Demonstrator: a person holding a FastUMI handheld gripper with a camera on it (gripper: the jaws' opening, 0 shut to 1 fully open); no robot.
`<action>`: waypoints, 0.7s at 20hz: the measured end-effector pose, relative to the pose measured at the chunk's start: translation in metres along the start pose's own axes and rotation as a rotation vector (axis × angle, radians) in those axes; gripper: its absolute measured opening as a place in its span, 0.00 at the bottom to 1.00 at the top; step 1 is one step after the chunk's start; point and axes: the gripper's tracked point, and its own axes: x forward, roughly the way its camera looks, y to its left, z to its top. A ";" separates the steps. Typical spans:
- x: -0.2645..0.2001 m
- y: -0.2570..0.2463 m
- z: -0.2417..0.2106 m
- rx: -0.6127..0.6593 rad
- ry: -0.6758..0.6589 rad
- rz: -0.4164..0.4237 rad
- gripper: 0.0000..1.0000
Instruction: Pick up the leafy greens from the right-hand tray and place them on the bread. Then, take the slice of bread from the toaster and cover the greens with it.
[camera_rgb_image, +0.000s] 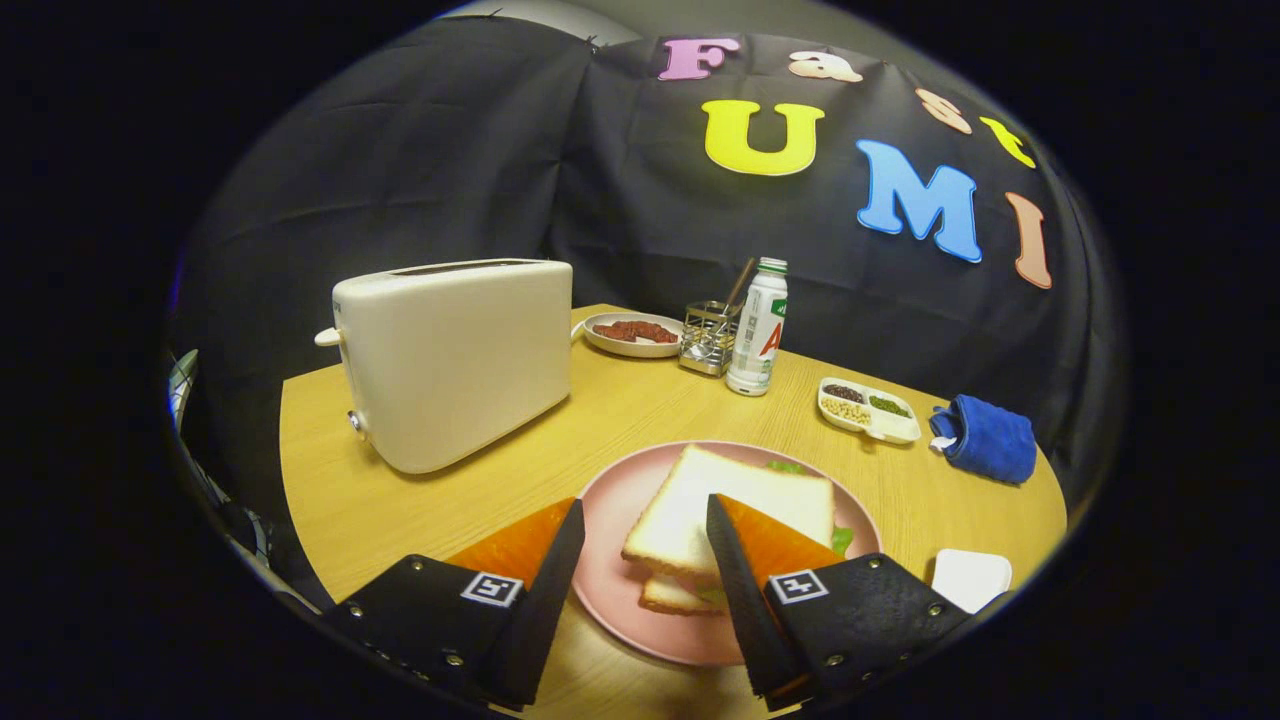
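A pink plate (620, 500) lies on the wooden table just ahead of my fingers. On it sits a stacked sandwich: a top slice of white bread (735, 505) lies over leafy greens (842, 540), whose green edges peek out at the right and far side, with a bottom slice (668, 596) under them. My gripper (645, 520) is open, its fingers spread wide, nothing between them but the plate and the near left corner of the sandwich. The white toaster (455, 360) stands beyond the left finger; no bread shows above its slot.
Behind the plate stand a milk bottle (758, 340), a wire holder (708, 338) and a dish of red food (634, 333). A divided tray with beans (868, 409) and a blue cloth (985, 438) lie at the right. A white tray (970, 578) sits past the right finger.
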 end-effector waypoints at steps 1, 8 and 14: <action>-0.002 -0.003 0.006 0.003 -0.014 -0.007 0.81; -0.025 -0.043 0.073 0.009 -0.145 -0.086 0.80; -0.060 -0.096 0.143 -0.006 -0.267 -0.172 0.80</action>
